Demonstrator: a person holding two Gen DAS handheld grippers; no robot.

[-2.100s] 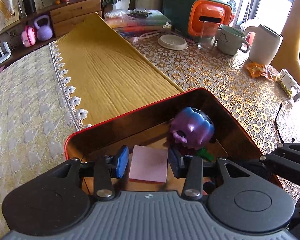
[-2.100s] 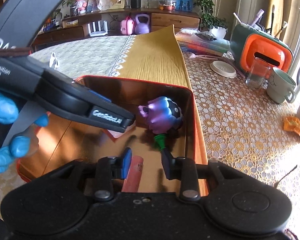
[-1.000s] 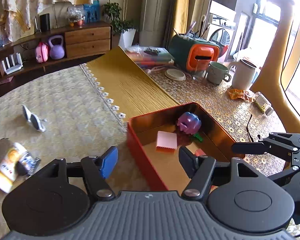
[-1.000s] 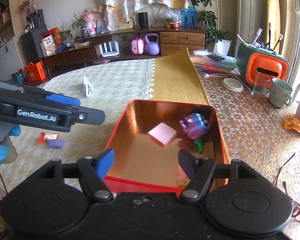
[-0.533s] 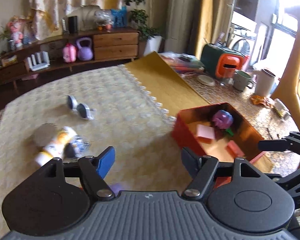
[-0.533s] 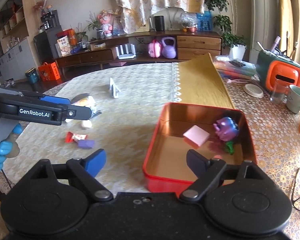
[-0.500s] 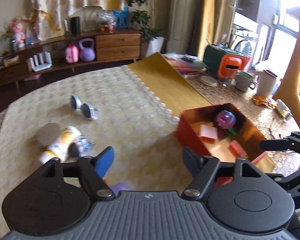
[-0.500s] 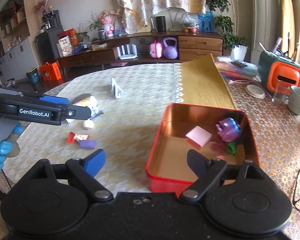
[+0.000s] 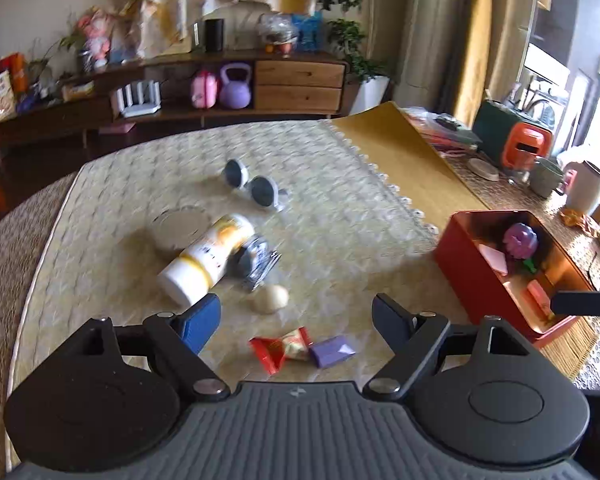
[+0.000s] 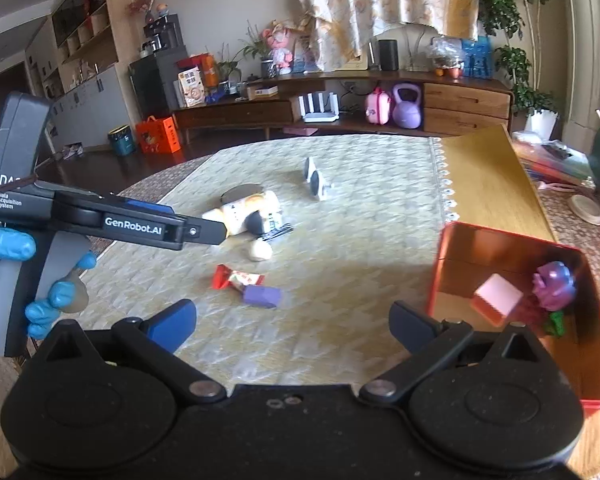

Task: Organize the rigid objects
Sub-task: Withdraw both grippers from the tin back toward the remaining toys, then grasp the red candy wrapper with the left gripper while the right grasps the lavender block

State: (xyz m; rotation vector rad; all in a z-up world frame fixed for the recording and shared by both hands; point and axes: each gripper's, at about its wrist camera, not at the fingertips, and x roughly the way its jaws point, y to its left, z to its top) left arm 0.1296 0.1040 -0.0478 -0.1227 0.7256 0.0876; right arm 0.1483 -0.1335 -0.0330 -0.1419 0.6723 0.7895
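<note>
Both the left gripper and the right gripper are being held spread and empty, the right's jaws just having been opening, above a cream patterned tablecloth where a white bottle, red wrapper and purple block are lying left of the red tin, a wooden sideboard being seen behind.

From my seat at the controls, the background reads as follows. At twelve o'clock beyond the table stands a long wooden sideboard; on its lower shelf a purple kettlebell sits just beside a pink case, with a white router to their left. A black speaker stands on top. At two o'clock a potted plant rises by the curtains. At three o'clock an orange and green appliance, a green mug and a white jug crowd the lace tablecloth. An orange bag sits on the floor at ten o'clock.
</note>
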